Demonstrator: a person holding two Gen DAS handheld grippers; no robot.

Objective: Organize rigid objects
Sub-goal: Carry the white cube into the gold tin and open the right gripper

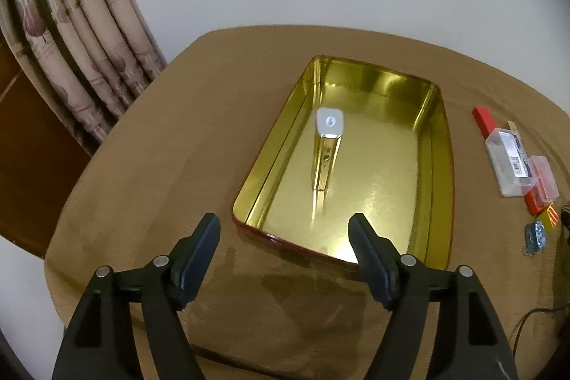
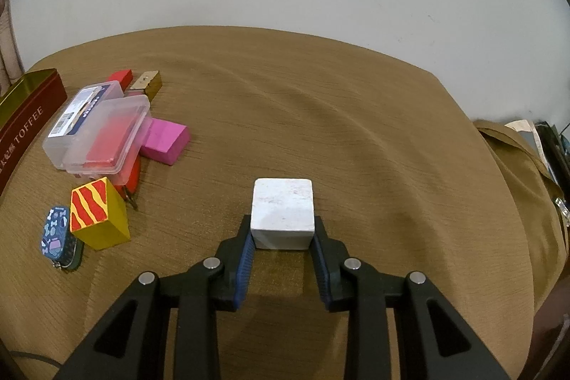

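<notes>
My right gripper (image 2: 283, 221) is shut on a white cube (image 2: 283, 209), with the blue pads pressing its two sides over the brown tablecloth. My left gripper (image 1: 283, 219) stands open at the near end of a gold-lined tin (image 1: 436, 166), with nothing between its fingers. Inside the tin a small white and silver piece (image 1: 329, 123) lies near the far left wall and is mirrored in the shiny floor. In the right wrist view the tin's dark red side (image 2: 25, 116), lettered TOFFEE, shows at the far left edge.
Right of the tin lies a heap: two clear plastic boxes (image 2: 96, 127), a pink block (image 2: 165, 141), a red block (image 2: 120, 77), a small gold block (image 2: 148, 82), a yellow block with red stripes (image 2: 98, 214) and a blue patterned case (image 2: 57, 234). Curtains (image 1: 82, 52) hang at the far left.
</notes>
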